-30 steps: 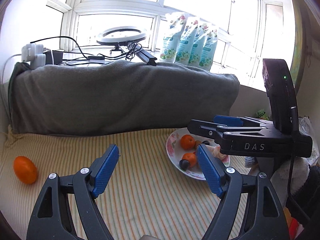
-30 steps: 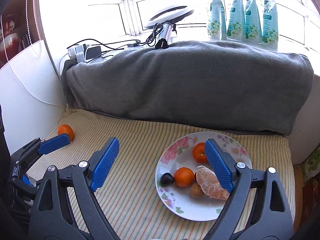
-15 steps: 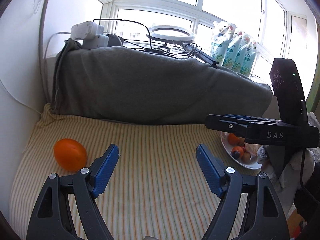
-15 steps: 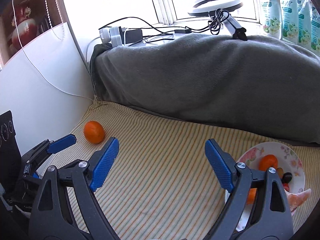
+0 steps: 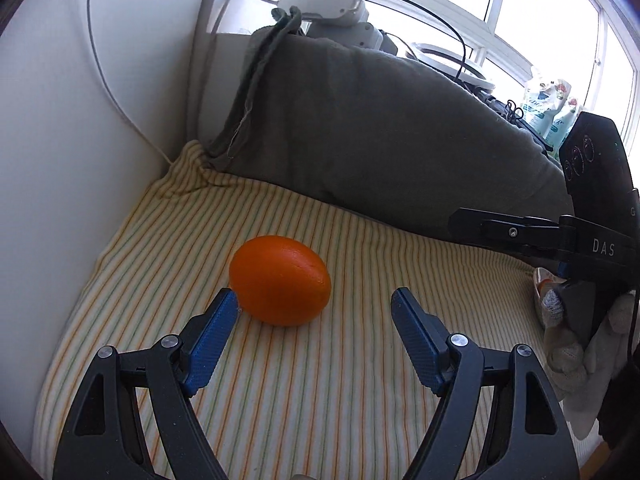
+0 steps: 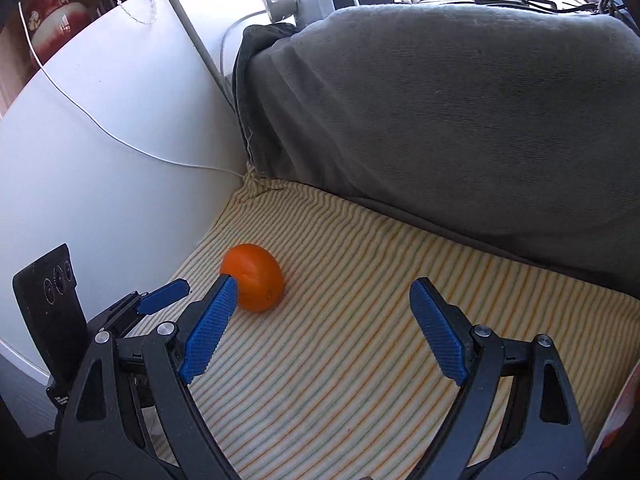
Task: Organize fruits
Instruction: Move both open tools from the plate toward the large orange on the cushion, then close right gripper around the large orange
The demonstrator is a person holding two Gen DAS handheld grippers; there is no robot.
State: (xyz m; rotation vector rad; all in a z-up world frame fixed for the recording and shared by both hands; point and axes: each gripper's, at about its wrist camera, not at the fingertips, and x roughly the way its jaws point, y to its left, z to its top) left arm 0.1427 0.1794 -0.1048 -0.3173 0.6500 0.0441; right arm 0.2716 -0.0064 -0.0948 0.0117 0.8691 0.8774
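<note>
The left claw (image 5: 314, 334) has its blue pads spread with nothing between them and is narrowing slightly; just past its left pad, at frame centre, an orange (image 5: 280, 280) lies on the striped cloth (image 5: 360, 400). The right claw (image 6: 320, 326) gapes empty too, the orange at centre left of its view. Step in hand — the approach. Next, I judge: centre the left claw on the fruit, then squeeze gently — it may roll.
</note>
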